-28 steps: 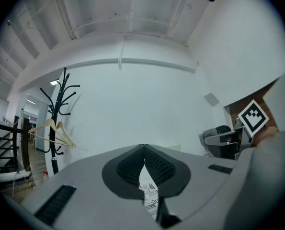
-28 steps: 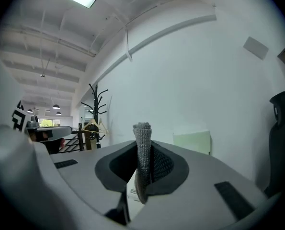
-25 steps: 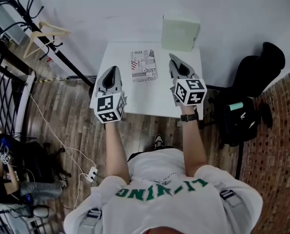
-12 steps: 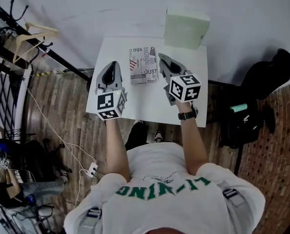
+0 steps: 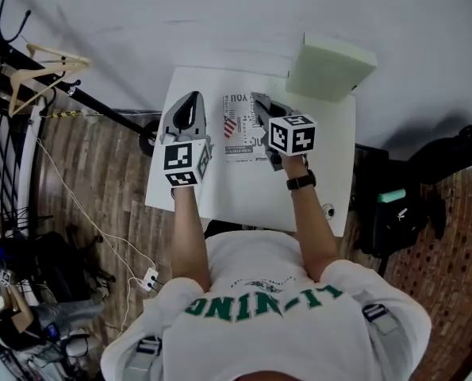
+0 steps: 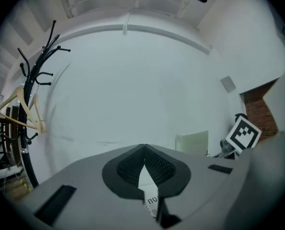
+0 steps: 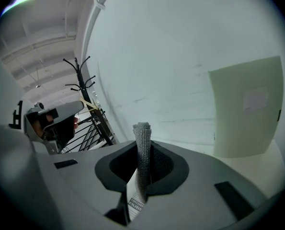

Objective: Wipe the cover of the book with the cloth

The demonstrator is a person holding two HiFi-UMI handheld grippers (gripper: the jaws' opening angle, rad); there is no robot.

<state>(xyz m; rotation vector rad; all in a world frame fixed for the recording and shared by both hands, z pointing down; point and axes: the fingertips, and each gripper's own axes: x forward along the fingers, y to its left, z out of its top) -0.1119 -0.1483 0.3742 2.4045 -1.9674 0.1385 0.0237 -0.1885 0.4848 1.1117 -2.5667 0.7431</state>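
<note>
Swinging inward over the last second, your right tongs (image 5: 259, 101) have left the bare counter (image 5: 243, 201) beside the book (image 5: 237, 133) and now sit over its right-hand edge. Your left tongs (image 5: 190, 101) have also drifted closer and now lie just beside its left edge. My reading is that the approach is done and the first wiping stroke is about to start. Neither view settles whether the cloth (image 7: 142, 150) has touched the cover yet.

The right tongs are clamped on the cloth, a grey strip with a knitted, ribbed weave. It stands up between the jaws as a narrow roll, and its soft end pokes past the tips. The left tongs are closed tip to tip with nothing between them. Only a sliver of the printed cover shows through the gap behind the tips.

The book lies flat near the far middle of the counter. It is a thin rectangle with a smooth-looking cover, busy with black lettering and a red-and-white striped patch. The counter is plain, matte white. Behind the book, a pale green slab-like block (image 5: 331, 66) leans against the wall.
</note>
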